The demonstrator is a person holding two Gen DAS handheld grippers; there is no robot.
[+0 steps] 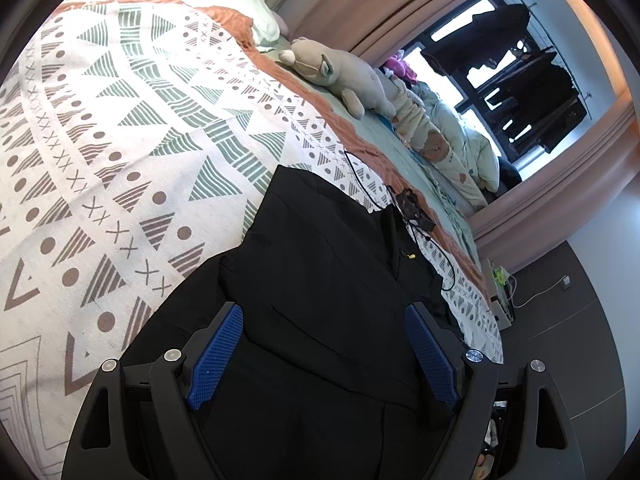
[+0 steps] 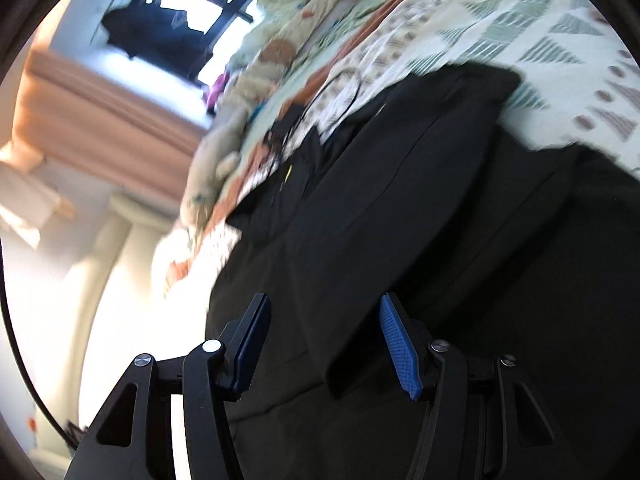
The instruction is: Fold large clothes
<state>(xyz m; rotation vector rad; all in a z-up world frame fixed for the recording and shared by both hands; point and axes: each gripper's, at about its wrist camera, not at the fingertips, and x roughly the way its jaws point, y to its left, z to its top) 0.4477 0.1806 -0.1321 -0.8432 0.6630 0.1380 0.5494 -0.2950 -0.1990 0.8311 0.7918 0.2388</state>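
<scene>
I see the black garment (image 1: 320,280) lying partly folded on the patterned bedspread (image 1: 120,140). My left gripper (image 1: 324,312) and right gripper (image 2: 324,304) hover over it, jaws spread, empty. A black cable (image 1: 404,216) lies beside the collar; a plush toy (image 1: 340,72) sits beyond.

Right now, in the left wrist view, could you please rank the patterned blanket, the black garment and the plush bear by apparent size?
1. Patterned blanket
2. Black garment, enlarged by nearness to the camera
3. Plush bear
</scene>
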